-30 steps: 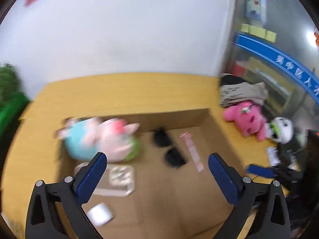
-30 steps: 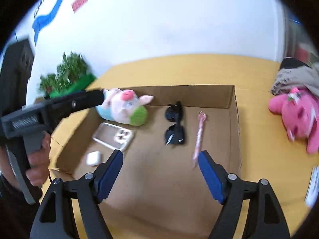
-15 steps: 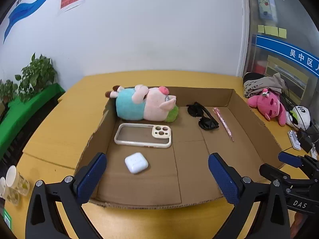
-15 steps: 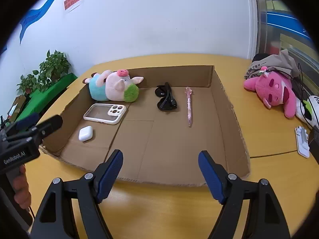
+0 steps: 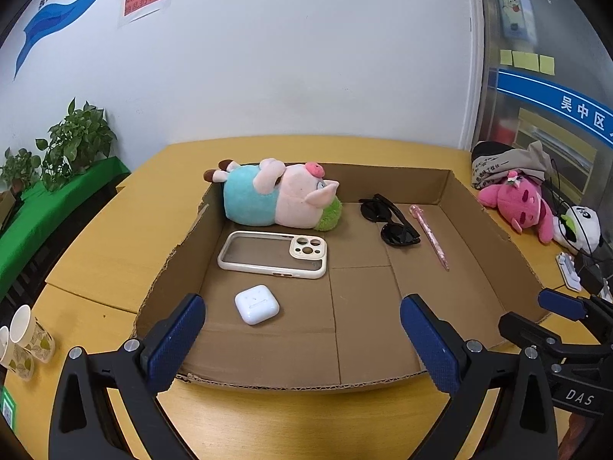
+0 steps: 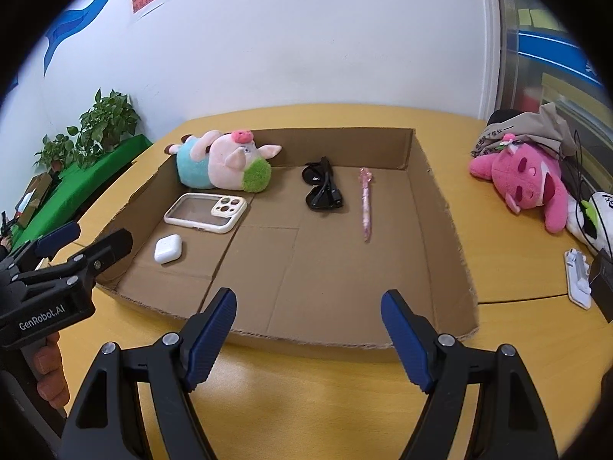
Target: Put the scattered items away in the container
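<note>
A shallow cardboard box [image 5: 494, 237] [image 6: 440, 207] lies on the yellow table. In it are a pig plush [image 5: 276, 199] [image 6: 222, 161], a phone case [image 5: 274, 255] [image 6: 205, 212], a white earbud case [image 5: 256, 304] [image 6: 167, 248], black sunglasses [image 5: 390, 220] [image 6: 322, 189] and a pink pen [image 5: 429, 235] [image 6: 366, 203]. My left gripper [image 5: 304, 343] is open and empty at the box's near edge. My right gripper [image 6: 308, 339] is open and empty, also at the near edge.
A pink plush [image 5: 521, 203] [image 6: 528, 180], a panda plush [image 5: 582, 226] and a grey cloth bag [image 6: 528, 130] lie on the table right of the box. Paper cups [image 5: 23, 339] stand at the front left. Potted plants [image 5: 72, 142] sit on a green ledge at the left.
Both grippers have pulled back from over the box to its near edge and steadied. Both stay open and empty.
</note>
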